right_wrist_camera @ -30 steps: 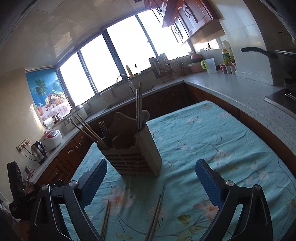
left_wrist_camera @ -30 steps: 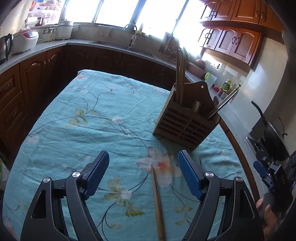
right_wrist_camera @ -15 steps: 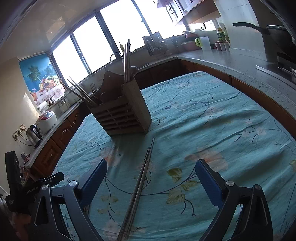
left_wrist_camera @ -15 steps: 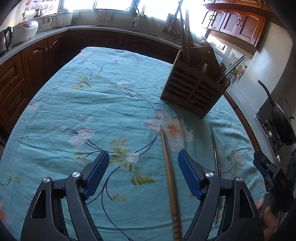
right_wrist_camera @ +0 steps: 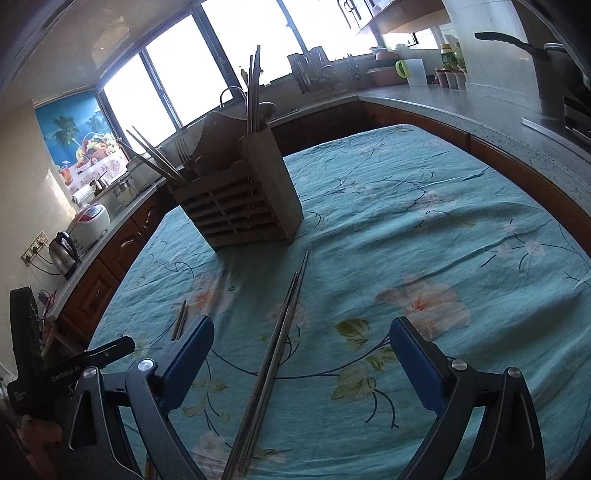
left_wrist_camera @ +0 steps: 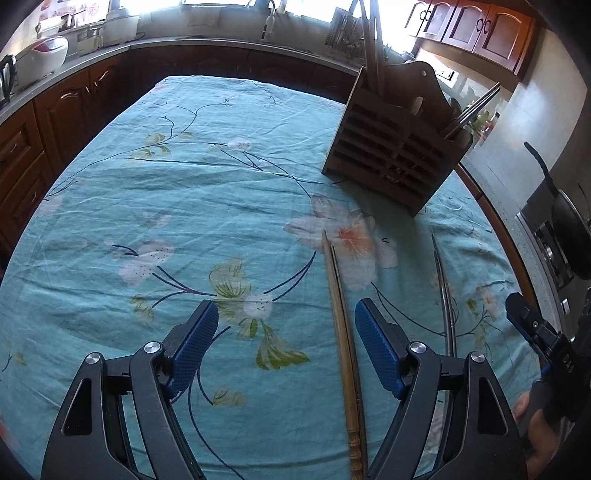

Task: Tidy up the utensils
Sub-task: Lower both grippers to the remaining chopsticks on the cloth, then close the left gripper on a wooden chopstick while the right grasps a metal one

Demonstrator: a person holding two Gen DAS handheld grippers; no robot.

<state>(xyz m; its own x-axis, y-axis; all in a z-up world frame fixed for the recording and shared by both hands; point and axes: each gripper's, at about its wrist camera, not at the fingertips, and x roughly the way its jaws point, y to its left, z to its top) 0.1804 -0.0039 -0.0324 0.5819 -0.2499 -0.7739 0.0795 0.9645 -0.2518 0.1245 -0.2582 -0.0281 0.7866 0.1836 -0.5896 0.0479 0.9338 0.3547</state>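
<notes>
A wooden utensil holder (left_wrist_camera: 395,147) stands on the teal floral tablecloth (left_wrist_camera: 184,206), with chopsticks and other utensils upright in it; it also shows in the right wrist view (right_wrist_camera: 240,199). A pair of wooden chopsticks (left_wrist_camera: 341,332) lies on the cloth between the fingers of my open, empty left gripper (left_wrist_camera: 284,343), close to the right finger. A pair of metal chopsticks (right_wrist_camera: 273,350) lies between the fingers of my open, empty right gripper (right_wrist_camera: 301,362); it also shows in the left wrist view (left_wrist_camera: 445,291). The wooden pair shows at the left of the right wrist view (right_wrist_camera: 180,325).
Kitchen counters with dark wood cabinets (left_wrist_camera: 55,110) run around the table. A rice cooker (right_wrist_camera: 90,221) and kettle (right_wrist_camera: 64,249) stand on the left counter. A stove with a black pan (left_wrist_camera: 569,225) is at the right. The sink tap (left_wrist_camera: 271,22) sits under the window.
Both grippers have tilted down and drawn back toward the table. The chopstick pairs now lie between the fingers, and the holder sits farther ahead. Both grippers stay open.
</notes>
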